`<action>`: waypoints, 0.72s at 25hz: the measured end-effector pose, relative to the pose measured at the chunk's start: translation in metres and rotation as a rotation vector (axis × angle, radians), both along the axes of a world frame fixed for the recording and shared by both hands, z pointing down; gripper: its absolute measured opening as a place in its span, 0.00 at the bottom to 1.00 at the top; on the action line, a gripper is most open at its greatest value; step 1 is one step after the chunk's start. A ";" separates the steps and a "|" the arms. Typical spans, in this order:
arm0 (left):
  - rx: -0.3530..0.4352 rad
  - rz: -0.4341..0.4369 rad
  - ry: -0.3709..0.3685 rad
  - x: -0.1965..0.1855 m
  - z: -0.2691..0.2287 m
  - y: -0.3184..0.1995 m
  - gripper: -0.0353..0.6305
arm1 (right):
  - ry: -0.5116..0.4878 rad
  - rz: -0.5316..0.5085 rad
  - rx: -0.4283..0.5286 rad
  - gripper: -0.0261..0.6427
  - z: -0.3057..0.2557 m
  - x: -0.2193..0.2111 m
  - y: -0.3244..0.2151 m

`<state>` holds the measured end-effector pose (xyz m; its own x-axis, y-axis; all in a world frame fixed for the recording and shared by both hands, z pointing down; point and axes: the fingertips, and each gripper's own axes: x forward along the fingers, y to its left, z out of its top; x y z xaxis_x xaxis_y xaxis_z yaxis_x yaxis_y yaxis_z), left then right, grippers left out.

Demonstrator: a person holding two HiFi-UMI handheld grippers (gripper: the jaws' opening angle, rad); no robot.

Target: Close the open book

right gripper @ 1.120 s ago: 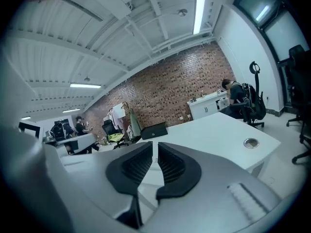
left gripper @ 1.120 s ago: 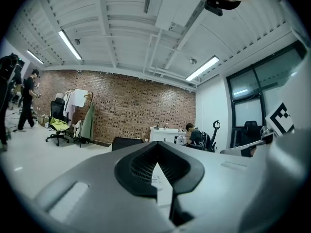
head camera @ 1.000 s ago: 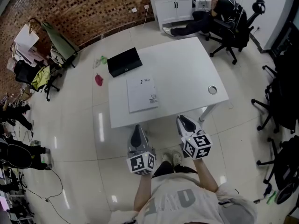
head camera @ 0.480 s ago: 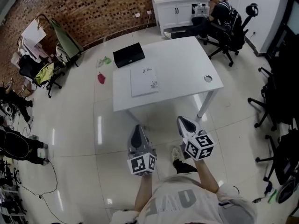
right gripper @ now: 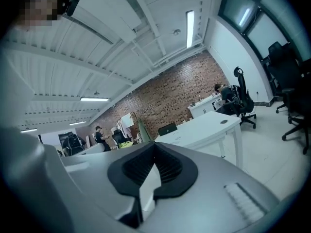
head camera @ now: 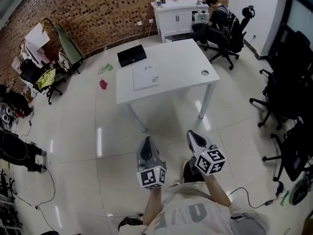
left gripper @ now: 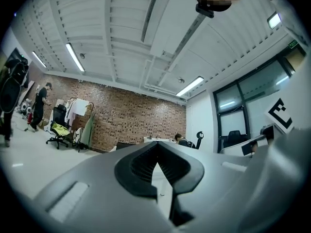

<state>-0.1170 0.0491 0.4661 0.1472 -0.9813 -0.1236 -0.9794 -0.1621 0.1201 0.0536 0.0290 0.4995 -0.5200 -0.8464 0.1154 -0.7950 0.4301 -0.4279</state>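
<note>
L gripper (head camera: pixel 148 146) & R gripper (head camera: pixel 194 138) both pressed together, empty, well apart from closed book (head camera: pixel 145 76) on white table (head camera: pixel 181 62)

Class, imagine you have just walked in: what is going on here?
A person stands on the tiled floor, well short of the white rectangular table, holding the left gripper and right gripper, both with fingers shut and empty. The thin white book lies closed on the table near a flat black case. Nothing touches it.
</note>
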 end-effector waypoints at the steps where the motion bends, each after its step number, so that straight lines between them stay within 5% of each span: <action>1: 0.000 0.005 -0.001 0.005 -0.001 0.010 0.07 | -0.002 0.006 0.007 0.05 -0.002 0.005 0.009; 8: 0.008 0.041 -0.046 0.050 -0.019 0.096 0.07 | 0.014 0.019 0.076 0.05 -0.025 0.042 0.081; 18: -0.090 0.020 0.004 0.114 -0.005 0.217 0.07 | 0.151 0.012 0.158 0.04 -0.040 0.092 0.215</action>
